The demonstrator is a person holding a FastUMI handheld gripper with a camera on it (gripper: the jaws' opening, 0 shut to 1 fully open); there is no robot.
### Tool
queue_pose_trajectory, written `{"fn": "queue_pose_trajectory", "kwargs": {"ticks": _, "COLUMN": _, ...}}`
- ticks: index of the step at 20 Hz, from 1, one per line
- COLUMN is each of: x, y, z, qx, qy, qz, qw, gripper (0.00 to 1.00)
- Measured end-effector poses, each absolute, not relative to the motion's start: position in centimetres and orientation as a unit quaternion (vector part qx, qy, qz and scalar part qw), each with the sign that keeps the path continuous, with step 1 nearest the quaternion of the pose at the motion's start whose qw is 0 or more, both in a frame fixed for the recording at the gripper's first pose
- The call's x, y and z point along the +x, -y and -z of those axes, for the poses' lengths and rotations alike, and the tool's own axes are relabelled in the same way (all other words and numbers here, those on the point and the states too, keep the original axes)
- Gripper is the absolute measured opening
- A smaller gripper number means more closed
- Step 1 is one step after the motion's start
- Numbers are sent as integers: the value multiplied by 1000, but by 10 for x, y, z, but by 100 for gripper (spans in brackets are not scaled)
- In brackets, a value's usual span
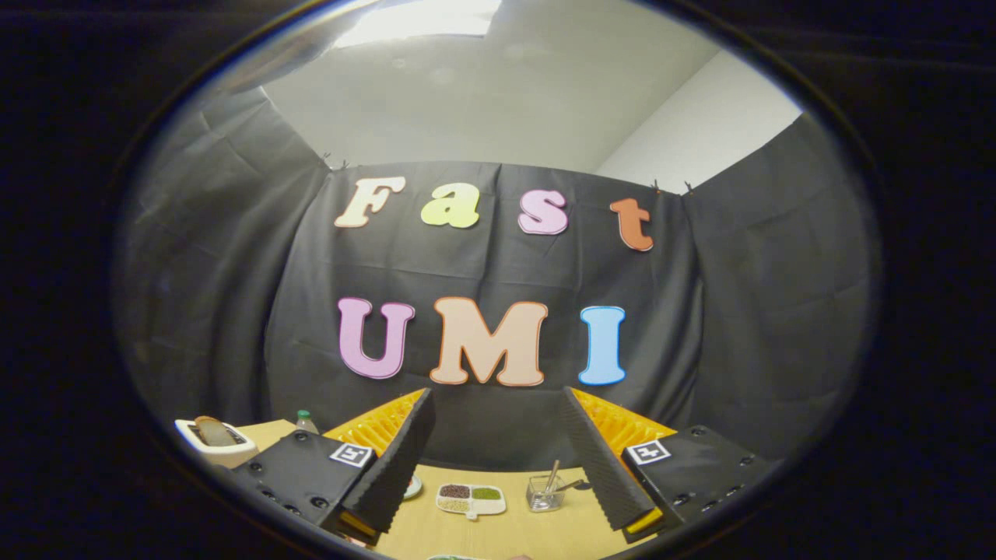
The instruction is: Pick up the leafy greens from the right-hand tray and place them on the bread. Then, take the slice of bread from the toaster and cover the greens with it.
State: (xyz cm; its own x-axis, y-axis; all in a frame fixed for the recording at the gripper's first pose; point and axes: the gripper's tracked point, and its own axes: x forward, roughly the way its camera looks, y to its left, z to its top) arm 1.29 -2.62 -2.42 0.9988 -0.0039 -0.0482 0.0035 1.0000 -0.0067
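Note:
My gripper [498,432] is held high above the wooden table [498,529], open wide, with nothing between its two black ribbed fingers [401,467]. Left of the left finger stands a white toaster [214,442] with a brown slice of bread [212,429] sticking up out of its slot. A sliver of something green [455,557] peeks in at the near table edge below the fingers; I cannot tell what it is.
Beyond the fingers on the table lie a small white divided dish [470,498] with dark and green fillings, and a clear glass cup [545,493] holding utensils. A small bottle [305,421] stands behind the toaster. Part of a plate [412,488] shows beside the left finger.

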Motion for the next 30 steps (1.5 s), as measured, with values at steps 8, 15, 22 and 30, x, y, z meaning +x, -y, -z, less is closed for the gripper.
{"fn": "queue_pose_trajectory", "kwargs": {"ticks": 8, "x": 26, "y": 24, "z": 74, "qx": -24, "qy": -92, "qz": -81, "qw": 992, "gripper": 100}}
{"fn": "queue_pose_trajectory", "kwargs": {"ticks": 15, "x": 22, "y": 15, "z": 142, "qx": -57, "qy": -178, "qz": -168, "qw": 968, "gripper": 100}}
{"fn": "queue_pose_trajectory", "kwargs": {"ticks": 22, "x": -2, "y": -7, "z": 208, "qx": -80, "qy": -265, "qz": -266, "qw": 923, "gripper": 100}}
{"fn": "queue_pose_trajectory", "kwargs": {"ticks": 30, "x": -49, "y": -13, "z": 295, "qx": -138, "qy": -364, "qz": -354, "qw": 850, "gripper": 100}}
